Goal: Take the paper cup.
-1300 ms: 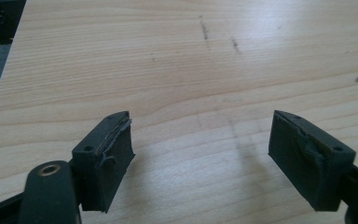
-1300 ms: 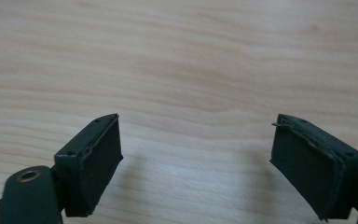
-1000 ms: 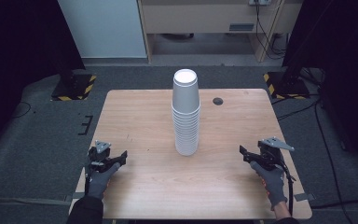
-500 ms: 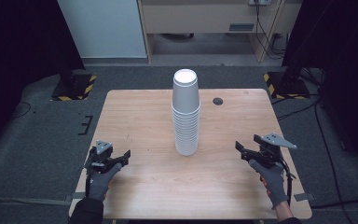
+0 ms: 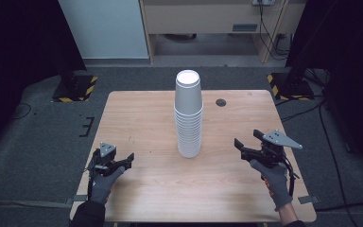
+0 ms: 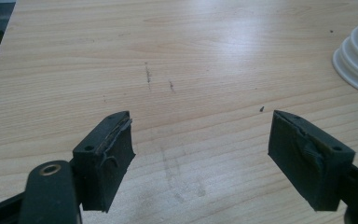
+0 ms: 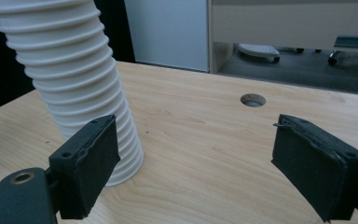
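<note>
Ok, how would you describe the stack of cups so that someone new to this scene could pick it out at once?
Start from the light wooden table. Near its middle, between the left gripper and the right gripper, stands a tall stack of white paper cups, mouths down. It is the only tall white thing there; the small dark round hole behind it lies flush in the tabletop.

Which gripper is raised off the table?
The right gripper, held above the table beside the cup stack; the left gripper sits low.
</note>
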A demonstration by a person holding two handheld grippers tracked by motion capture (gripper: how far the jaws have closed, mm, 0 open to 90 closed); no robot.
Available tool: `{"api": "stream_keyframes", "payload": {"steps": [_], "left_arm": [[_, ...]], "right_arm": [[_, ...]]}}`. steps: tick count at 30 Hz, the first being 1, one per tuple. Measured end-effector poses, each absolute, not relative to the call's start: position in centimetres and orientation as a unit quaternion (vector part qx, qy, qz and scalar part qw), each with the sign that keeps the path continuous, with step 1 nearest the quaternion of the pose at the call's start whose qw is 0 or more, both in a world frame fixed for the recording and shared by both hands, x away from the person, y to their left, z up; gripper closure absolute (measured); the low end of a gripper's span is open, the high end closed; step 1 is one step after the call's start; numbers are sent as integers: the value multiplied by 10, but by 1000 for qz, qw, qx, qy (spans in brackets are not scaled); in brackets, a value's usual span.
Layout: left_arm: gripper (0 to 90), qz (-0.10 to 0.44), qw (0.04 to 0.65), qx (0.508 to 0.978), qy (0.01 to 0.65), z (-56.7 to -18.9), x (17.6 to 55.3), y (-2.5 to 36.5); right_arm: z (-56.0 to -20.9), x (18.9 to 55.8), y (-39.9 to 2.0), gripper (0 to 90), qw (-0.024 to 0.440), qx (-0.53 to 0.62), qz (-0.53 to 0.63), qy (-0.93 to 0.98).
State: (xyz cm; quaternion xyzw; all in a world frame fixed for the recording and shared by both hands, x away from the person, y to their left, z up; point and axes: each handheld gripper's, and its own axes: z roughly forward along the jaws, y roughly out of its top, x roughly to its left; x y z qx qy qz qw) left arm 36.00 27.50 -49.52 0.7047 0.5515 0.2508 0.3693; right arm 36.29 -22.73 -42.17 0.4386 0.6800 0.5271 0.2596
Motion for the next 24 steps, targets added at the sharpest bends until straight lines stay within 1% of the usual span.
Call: {"api": "stream_keyframes", "payload": {"steps": [13, 22, 24], "left_arm": [[214, 248, 347, 710, 561, -503, 364, 279], [211, 241, 323, 717, 569, -513, 368, 282], [210, 241, 317, 721, 567, -515, 370, 281]], "right_arm": [[-387, 371, -211, 149, 275, 423, 556, 661], [-348, 384, -184, 147, 280, 397, 566, 665], [-344, 386, -181, 147, 279, 396, 567, 666]]}}
